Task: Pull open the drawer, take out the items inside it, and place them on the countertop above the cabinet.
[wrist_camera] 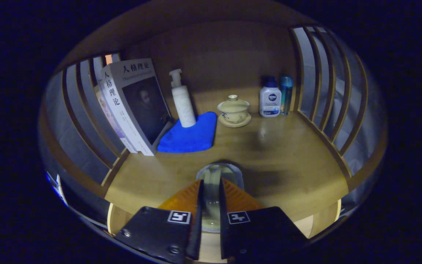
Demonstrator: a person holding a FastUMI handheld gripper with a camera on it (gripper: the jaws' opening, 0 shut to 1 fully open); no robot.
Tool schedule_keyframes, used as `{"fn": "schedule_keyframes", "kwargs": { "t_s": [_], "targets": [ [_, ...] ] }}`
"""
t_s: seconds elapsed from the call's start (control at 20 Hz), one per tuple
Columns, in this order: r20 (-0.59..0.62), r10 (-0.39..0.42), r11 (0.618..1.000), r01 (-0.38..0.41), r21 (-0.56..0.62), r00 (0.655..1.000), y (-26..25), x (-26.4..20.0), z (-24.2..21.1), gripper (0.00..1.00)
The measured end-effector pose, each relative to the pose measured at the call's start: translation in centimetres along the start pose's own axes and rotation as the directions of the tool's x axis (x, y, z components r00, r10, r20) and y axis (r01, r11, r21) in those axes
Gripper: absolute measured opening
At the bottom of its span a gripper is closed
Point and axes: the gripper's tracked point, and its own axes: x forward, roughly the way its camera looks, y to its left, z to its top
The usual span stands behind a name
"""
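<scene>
Gripper (211,194), fingers nearly closed, pinches a clear glass item (216,176) above the countertop (288,154), near the blue cloth (191,135), seemingly for set-down.

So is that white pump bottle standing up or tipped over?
Upright: the pump bottle stands on the blue cloth, nozzle on top, beyond the gripper.

Gripper (211,185) at bottom centre of frame, pointing fwd into the scene. Two orange ribbed fingers (185,200), left and right, converge to a narrow gap; black mounts w/ square markers sit below them, lower centre. Both fingers press on a clear glass (216,174) held between them, its rim poking out just past the tips. Gripper level, no visible tilt.
</scene>
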Motion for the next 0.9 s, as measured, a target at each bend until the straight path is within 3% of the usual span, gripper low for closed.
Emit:
{"fn": "schedule_keyframes", "kwargs": {
  "t_s": [0.2,0.3,0.4,0.7,0.9],
  "targets": [
    [0.004,0.006,0.998,-0.006,-0.065,1.0,0.7,0.3,-0.3,0.62],
    [0.025,-0.031,0.993,0.033,-0.114,0.999,0.1,-0.1,-0.7,0.78],
    [0.054,-0.054,0.989,0.061,-0.132,0.997,-0.2,-0.3,-0.5,0.78],
    [0.226,0.001,0.995,0.022,-0.101,0.974,1.0,-4.3,0.5,0.78],
    [0.352,0.052,0.994,-0.013,-0.113,0.934,2.4,-9.3,-1.7,0.93]
  ]
}}
